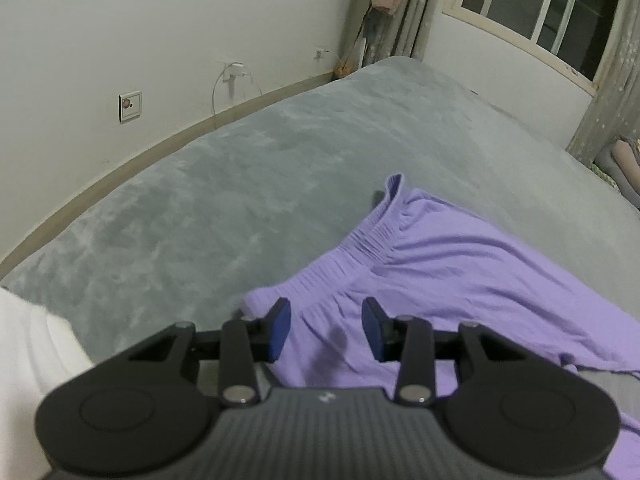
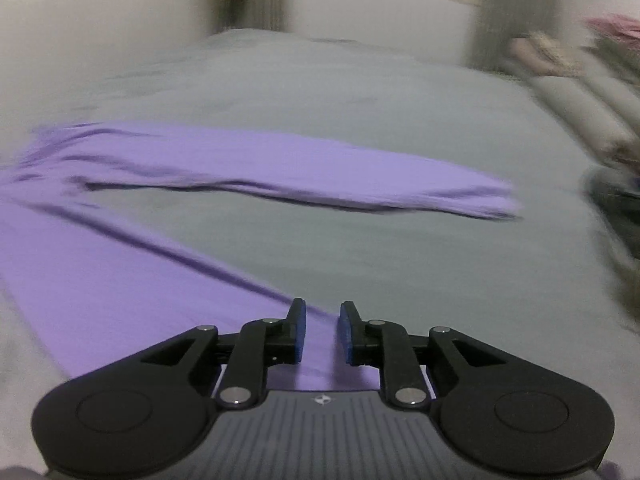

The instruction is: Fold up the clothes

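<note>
Over the near edge of the bed, left gripper (image 1: 326,330) hangs above the waistband end of the purple trousers (image 1: 432,280); jaws stand moderately apart, blue pads (image 1: 280,332) clear of the cloth, nothing pinched. Right gripper (image 2: 323,330): jaws narrowly parted above the end of one trouser leg (image 2: 100,280); cloth shows in the gap, but the pads do not press on it.

Trousers: thin lilac fabric, gathered ribbed elastic waistband (image 1: 360,246), soft creases below it. Right wrist view, blurred, shows both legs spread in a V, the far leg (image 2: 300,172) lying flat across the bed.

Surface: grey plush blanket (image 1: 240,184), mottled nap. White cloth (image 1: 28,340) at lower left. Room: white wall with a socket plate (image 1: 130,105) and a plugged-in charger (image 1: 234,70); window (image 1: 540,4) with pale curtains (image 1: 416,4).
</note>
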Demonstrator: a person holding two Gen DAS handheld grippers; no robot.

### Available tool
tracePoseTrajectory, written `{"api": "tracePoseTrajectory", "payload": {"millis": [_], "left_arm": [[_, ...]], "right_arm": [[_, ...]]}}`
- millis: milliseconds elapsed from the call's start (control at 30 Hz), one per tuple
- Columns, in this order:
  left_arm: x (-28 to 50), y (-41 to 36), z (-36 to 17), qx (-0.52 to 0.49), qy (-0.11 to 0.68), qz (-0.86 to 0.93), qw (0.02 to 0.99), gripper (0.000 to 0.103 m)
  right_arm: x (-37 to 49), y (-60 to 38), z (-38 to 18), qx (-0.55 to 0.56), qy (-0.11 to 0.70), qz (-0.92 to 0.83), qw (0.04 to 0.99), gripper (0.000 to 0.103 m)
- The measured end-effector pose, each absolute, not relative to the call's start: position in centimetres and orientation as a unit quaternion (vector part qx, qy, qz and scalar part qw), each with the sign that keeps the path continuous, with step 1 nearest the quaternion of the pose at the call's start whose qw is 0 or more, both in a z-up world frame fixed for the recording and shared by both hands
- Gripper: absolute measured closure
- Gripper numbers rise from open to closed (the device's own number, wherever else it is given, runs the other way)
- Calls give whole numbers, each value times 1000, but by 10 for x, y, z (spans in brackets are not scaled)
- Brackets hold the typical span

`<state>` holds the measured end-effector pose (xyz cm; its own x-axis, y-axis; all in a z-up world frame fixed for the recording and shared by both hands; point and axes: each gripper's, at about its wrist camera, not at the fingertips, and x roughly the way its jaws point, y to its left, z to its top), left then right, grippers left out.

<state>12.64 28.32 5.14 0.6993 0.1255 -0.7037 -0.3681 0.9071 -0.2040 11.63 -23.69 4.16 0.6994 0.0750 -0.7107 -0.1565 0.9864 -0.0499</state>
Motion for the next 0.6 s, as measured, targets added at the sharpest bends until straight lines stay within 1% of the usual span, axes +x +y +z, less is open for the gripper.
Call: {"api": "tracePoseTrajectory", "payload": {"millis": [100,200,300,400,600], "left_arm": [[128,293,51,-185,357,142,904,67],[129,301,53,-201,348,154,903,67],[131,302,58,-206,330,157,908,66],[138,287,61,-179,325,144,918,61],[167,260,60,-142,326,132,925,59]], "right_arm": [[134,-206,38,-63,380,102,917,83],[149,-177,36,-76,372,129,916,76],[162,-152,36,-81,361,155,916,75],[171,-131,39,-44,353,195,914,75],[211,-89,40,38,356,243,902,75]]}}
